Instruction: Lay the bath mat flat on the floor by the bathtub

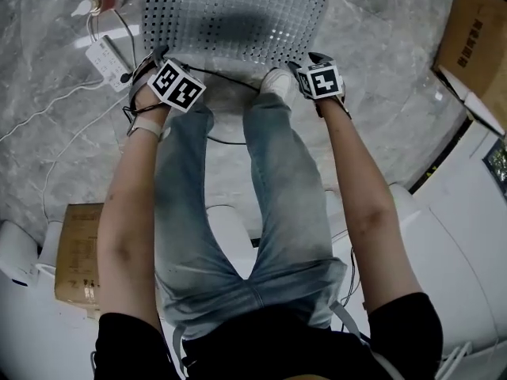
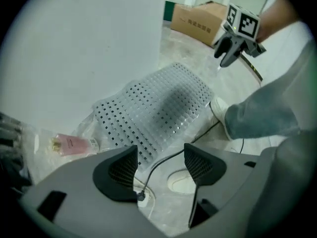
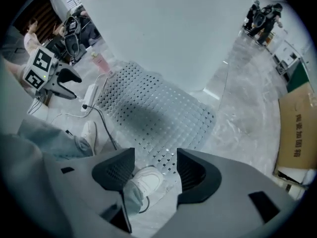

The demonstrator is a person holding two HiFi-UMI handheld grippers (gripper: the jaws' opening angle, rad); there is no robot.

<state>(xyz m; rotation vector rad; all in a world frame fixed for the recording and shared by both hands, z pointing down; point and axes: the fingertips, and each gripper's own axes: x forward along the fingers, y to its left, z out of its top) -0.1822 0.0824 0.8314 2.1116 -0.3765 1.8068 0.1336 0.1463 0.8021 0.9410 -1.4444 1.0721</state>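
The bath mat [image 1: 234,14], translucent grey and full of small holes, lies spread flat on the marble floor. Its far edge runs along the white bathtub wall [image 2: 89,43]. My left gripper [image 1: 149,68] hangs over the mat's near left corner and points down. Its jaws stand open and nothing is between them; only a black cable [image 2: 163,162] on the floor shows through the gap. My right gripper [image 1: 305,63] hovers over the near right corner, also open and empty, with a white shoe [image 3: 143,180] showing below it. The mat [image 3: 153,108] touches neither gripper.
A white power strip [image 1: 107,58] and its cords lie left of the mat, with a pink bottle [image 2: 72,144] by the tub. Cardboard boxes stand at the right [image 1: 475,42] and near left [image 1: 78,252]. The person's legs in jeans [image 1: 269,180] reach to the mat's near edge.
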